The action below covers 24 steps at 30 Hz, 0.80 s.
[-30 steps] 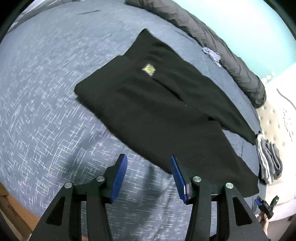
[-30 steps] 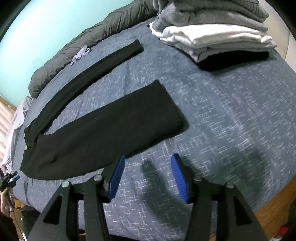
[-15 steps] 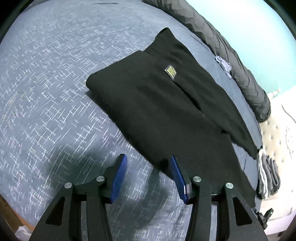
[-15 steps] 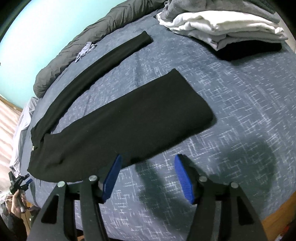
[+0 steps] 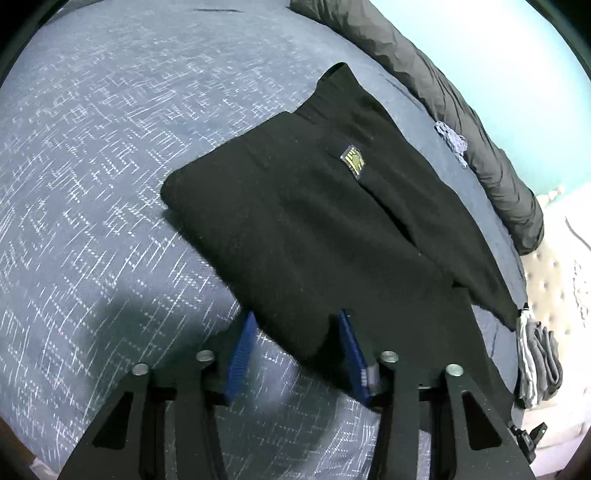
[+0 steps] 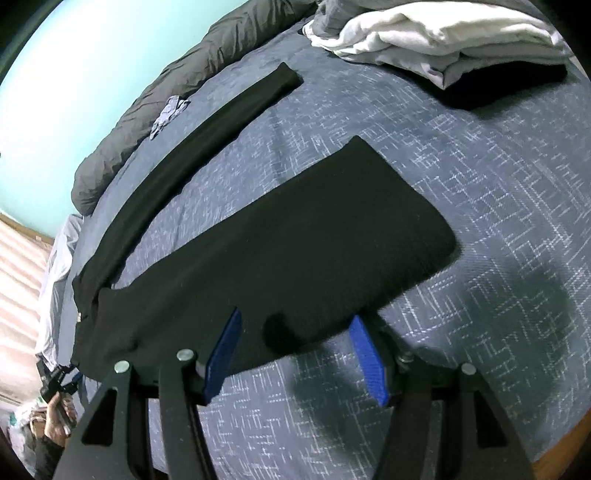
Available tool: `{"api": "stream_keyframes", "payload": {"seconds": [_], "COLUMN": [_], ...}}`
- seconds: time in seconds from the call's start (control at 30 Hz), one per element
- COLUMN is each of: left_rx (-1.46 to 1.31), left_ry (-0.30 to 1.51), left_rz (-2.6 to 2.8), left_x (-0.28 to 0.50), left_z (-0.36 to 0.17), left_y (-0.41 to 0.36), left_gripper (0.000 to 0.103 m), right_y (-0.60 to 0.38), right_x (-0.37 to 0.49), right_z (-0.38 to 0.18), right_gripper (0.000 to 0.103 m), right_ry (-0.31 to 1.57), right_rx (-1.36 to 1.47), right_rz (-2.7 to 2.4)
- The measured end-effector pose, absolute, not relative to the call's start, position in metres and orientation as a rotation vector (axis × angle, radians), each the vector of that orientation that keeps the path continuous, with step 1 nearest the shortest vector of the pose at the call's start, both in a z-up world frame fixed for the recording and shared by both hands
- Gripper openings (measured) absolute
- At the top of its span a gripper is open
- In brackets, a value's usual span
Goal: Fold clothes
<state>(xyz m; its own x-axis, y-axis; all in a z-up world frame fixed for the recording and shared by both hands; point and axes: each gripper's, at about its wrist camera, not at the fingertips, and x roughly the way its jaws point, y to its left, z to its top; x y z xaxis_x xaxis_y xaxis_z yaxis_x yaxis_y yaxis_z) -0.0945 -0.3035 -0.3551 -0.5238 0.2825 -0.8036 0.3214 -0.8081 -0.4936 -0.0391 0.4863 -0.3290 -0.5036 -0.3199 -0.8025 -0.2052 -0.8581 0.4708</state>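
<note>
Bed, black garment, probably trousers

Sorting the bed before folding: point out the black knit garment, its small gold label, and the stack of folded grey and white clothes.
black knit garment [image 5: 295, 236], left wrist view, mid body panel
small gold label [image 5: 353, 161], left wrist view, its centre
stack of folded grey and white clothes [image 6: 436, 33], right wrist view, white layer

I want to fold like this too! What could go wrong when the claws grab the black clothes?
1. Both claws, left claw and right claw, straddle only the near edge of the black garment, so they might pinch just the top layer, or catch the bedspread too.
2. The long sleeve lies spread apart and could drag or bunch when lifted.
3. A wide swing might bump the folded pile.
</note>
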Motion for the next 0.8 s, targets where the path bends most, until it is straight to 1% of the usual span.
{"api": "stream_keyframes", "payload": {"seconds": [0.17, 0.23, 0.33, 0.4, 0.6, 0.67, 0.73, 0.77, 0.8], "left_rx": [1.507, 1.505, 1.493, 1.483, 1.463, 1.454, 1.454, 1.452, 1.448], "left_ry": [1.006, 1.014, 1.038, 1.063, 1.077, 1.128, 1.116, 1.107, 1.100], "left_rz": [-2.546, -2.547, -2.547, -2.536, -2.481, -2.462, -2.475, -2.484, -2.493], "left_x": [-0.099, -0.100, -0.101, -0.100, -0.098, -0.096, -0.096, -0.096, -0.097], "left_z": [-0.356, -0.355, -0.354, -0.354, -0.362, -0.367, -0.367, -0.366, -0.364], "left_y": [-0.307, -0.307, -0.309, -0.311, -0.317, -0.319, -0.318, -0.317, -0.316], "left_gripper": [0.033, 0.031, 0.031, 0.031, 0.031, 0.031, 0.031, 0.027, 0.021], "right_y": [0.487, 0.487, 0.487, 0.487, 0.485, 0.485, 0.484, 0.484, 0.484], "right_x": [-0.044, -0.045, -0.046, -0.047, -0.050, -0.050, -0.050, -0.050, -0.050], "right_z": [-0.332, -0.331, -0.330, -0.329, -0.331, -0.333, -0.333, -0.332, -0.332], "right_gripper": [0.061, 0.061, 0.061, 0.059, 0.058, 0.057, 0.057, 0.056, 0.052], "right_ry": [-0.845, -0.850, -0.838, -0.835, -0.831, -0.829, -0.821, -0.816, -0.811], "right_rx": [1.532, 1.529, 1.523, 1.509, 1.512, 1.515, 1.518, 1.519, 1.521], "right_rz": [-2.536, -2.538, -2.546, -2.551, -2.554, -2.553, -2.557, -2.559, -2.562]}}
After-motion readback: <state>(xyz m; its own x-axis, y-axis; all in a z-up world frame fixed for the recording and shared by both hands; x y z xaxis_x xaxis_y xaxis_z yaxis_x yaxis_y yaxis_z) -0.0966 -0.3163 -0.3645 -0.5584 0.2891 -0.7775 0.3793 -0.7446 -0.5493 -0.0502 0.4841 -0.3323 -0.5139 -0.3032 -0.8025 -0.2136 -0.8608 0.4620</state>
